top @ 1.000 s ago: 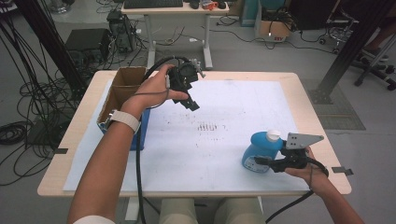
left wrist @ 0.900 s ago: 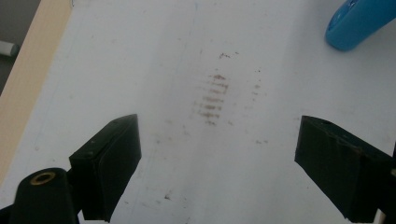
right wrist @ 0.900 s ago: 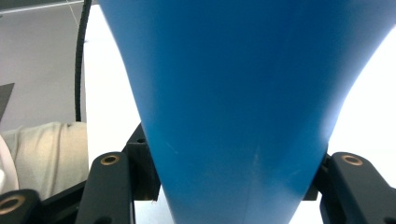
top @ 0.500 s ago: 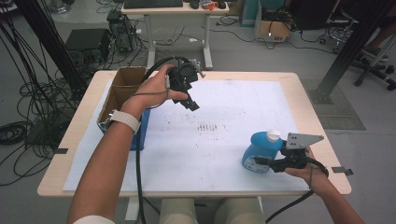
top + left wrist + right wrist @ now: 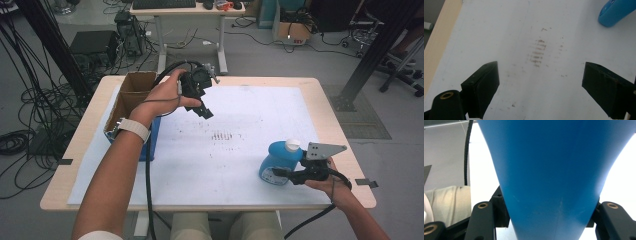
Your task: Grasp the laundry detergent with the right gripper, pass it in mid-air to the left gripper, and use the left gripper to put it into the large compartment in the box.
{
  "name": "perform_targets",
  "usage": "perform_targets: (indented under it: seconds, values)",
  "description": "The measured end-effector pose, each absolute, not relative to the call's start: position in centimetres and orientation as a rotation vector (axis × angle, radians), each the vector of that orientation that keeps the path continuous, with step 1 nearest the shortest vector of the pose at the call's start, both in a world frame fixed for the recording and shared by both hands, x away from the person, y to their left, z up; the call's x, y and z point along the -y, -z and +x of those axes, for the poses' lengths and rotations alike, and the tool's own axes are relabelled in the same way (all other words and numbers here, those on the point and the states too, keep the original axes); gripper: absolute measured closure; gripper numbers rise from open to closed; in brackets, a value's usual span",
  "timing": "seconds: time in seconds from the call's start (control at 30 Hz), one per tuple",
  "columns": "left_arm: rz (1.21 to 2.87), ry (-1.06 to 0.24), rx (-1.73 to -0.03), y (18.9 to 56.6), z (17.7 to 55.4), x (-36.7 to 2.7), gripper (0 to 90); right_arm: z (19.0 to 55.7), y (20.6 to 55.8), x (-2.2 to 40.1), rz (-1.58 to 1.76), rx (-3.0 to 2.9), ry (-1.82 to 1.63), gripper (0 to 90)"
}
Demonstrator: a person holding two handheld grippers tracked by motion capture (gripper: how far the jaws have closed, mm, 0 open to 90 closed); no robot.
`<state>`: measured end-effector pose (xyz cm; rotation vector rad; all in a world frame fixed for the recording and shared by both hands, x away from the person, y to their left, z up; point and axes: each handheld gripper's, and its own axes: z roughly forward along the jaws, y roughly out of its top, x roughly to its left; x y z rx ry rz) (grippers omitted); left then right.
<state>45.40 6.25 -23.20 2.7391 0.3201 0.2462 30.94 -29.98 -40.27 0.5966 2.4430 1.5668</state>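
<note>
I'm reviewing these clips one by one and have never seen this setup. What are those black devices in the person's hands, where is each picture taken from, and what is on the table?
A person holds a hand-operated two-jaw gripper in each hand. The high view looks down on the table from above the person's side; the other two pictures come from cameras riding on each gripper, looking along its black jaws.

The right gripper is shut on a blue bottle with a white cap, standing on a white sheet. The right gripper view shows that bottle close up between the jaws. The left gripper hangs open over the sheet, holding nothing, above some dark smudges. A cardboard box sits at the table's left edge.
</note>
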Motion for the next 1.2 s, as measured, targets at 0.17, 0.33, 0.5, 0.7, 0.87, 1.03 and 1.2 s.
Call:
perform_targets:
  seconds: [0.17, 0.33, 0.5, 0.7, 0.87, 1.03, 1.2]
  values:
    - [2.741, -0.245, -0.321, 23.2, 45.4, -6.3, 14.5, 30.9, 40.3, 30.0, 0.598, -2.442, -1.570, 42.0]
    - [2.747, -0.251, -0.318, 23.0, 45.3, -6.3, 14.6, 30.7, 40.3, 29.9, 0.621, -2.438, -1.572, 42.2]
    - [2.743, -0.253, -0.315, 22.9, 45.1, -6.3, 14.5, 30.8, 40.3, 29.9, 0.600, -2.430, -1.577, 42.3]
    - [2.744, -0.258, -0.314, 22.7, 44.8, -6.4, 14.5, 31.0, 40.3, 29.9, 0.563, -2.430, -1.575, 42.7]
    - [2.739, -0.258, -0.317, 22.4, 44.3, -6.5, 14.4, 30.9, 40.3, 29.8, 0.571, -2.422, -1.579, 42.7]
    - [2.739, -0.258, -0.305, 22.0, 43.8, -6.4, 14.0, 30.7, 40.2, 29.9, 0.622, -2.423, -1.588, 42.8]
    - [2.740, -0.250, -0.298, 21.6, 43.2, -6.2, 13.9, 30.7, 39.7, 30.0, 0.635, -2.413, -1.607, 42.9]
